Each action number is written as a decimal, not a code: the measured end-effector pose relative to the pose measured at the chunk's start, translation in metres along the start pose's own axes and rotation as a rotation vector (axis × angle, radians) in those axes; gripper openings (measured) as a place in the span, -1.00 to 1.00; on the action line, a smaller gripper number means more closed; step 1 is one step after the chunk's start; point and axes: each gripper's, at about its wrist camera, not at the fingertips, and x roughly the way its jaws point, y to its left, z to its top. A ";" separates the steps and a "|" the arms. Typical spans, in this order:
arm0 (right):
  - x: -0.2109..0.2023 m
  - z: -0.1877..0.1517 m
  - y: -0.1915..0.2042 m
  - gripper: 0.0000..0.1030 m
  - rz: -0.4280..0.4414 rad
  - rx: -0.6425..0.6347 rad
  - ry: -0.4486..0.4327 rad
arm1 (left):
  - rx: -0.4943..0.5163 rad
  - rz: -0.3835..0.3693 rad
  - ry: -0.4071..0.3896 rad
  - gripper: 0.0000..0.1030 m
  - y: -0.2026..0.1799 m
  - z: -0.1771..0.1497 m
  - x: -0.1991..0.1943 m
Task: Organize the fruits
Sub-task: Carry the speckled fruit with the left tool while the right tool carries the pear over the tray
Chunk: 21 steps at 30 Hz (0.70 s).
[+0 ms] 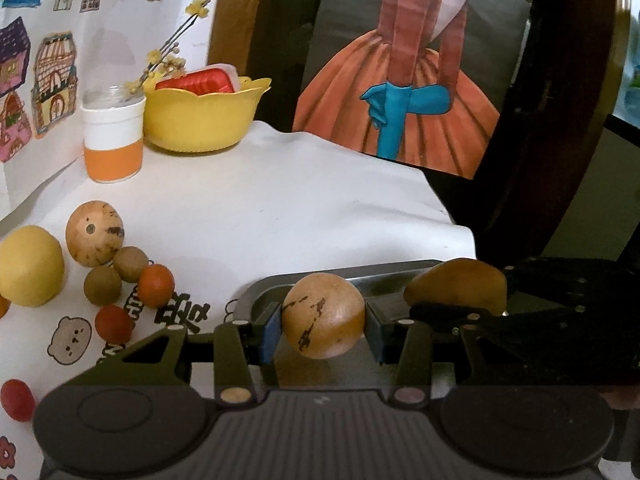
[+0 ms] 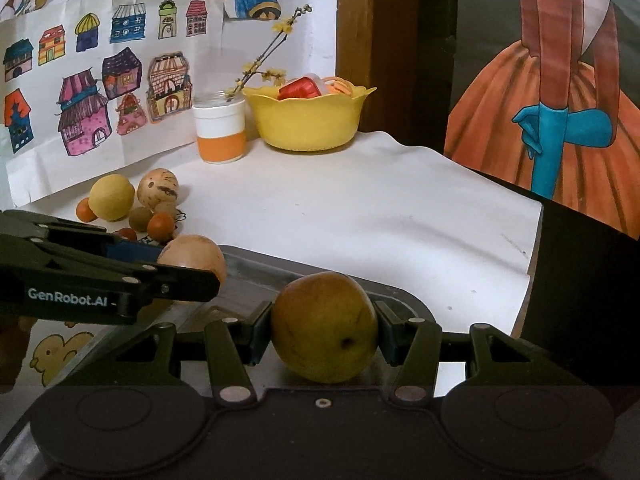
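Metal tray near, seemingly empty; left gripper clamps speckled fruit, right gripper clamps pear above it; loose fruits far left remain.

Tray at table's near edge; loose fruits clustered on table to its left; jar behind them by the wall, bowl just right of jar, packet in bowl
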 end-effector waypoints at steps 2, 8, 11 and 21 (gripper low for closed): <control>0.001 0.000 0.000 0.06 0.002 0.000 0.003 | 0.000 0.015 0.008 -0.07 0.001 0.000 0.002; 0.005 -0.002 0.001 0.06 0.005 0.007 0.017 | 0.013 0.027 0.030 -0.06 -0.001 -0.002 0.005; 0.005 -0.003 0.002 0.06 0.005 0.008 0.018 | 0.013 0.027 0.033 -0.06 -0.002 -0.003 0.006; 0.006 -0.006 0.004 0.07 0.005 -0.002 0.031 | 0.014 0.028 0.062 -0.05 -0.004 -0.005 0.010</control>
